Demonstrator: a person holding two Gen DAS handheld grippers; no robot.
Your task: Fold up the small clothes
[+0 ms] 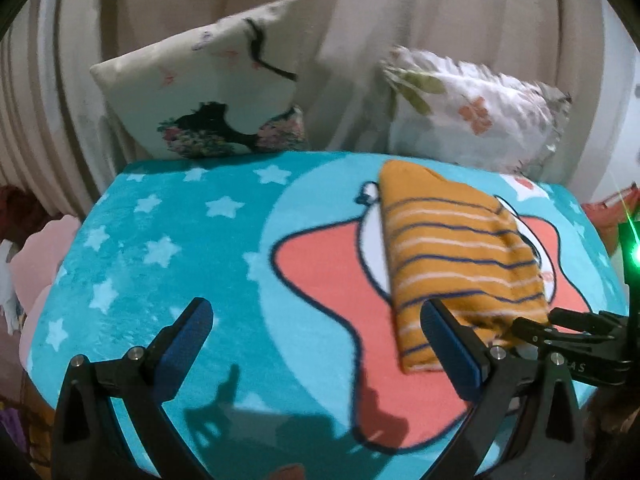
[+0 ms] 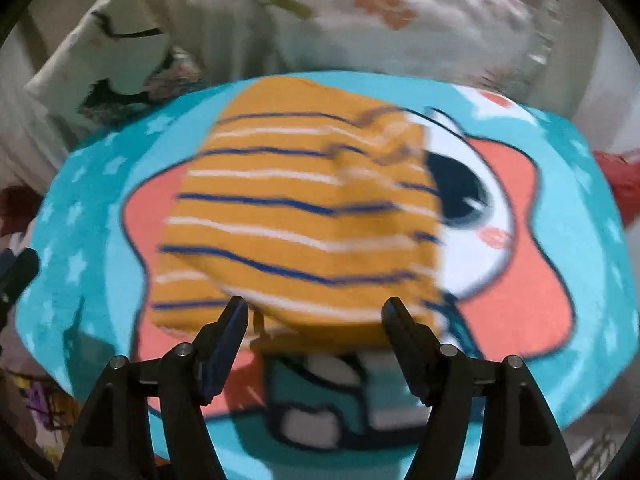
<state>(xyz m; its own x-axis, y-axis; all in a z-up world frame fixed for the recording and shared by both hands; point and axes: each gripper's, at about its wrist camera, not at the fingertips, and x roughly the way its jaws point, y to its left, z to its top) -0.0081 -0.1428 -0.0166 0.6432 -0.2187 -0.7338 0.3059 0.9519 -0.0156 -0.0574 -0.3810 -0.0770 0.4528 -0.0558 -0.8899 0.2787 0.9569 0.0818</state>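
A small mustard-yellow garment with blue and white stripes [image 1: 452, 248] lies folded in a long bundle on the blue star-print blanket [image 1: 168, 240]. It also shows in the right wrist view [image 2: 296, 216], blurred. My left gripper [image 1: 316, 320] is open and empty, low over the blanket; its right finger is beside the garment's near end. My right gripper [image 2: 314, 316] is open, its fingertips at the garment's near edge, which looks slightly lifted. The right gripper's fingers [image 1: 560, 328] enter the left wrist view at the garment's near right corner.
Two pillows stand at the back: one with a cartoon face [image 1: 208, 88] and one floral white [image 1: 476, 116]. A beige curtain [image 1: 360, 40] hangs behind them. Pink and red cloth [image 1: 36, 248] lies off the blanket's left edge.
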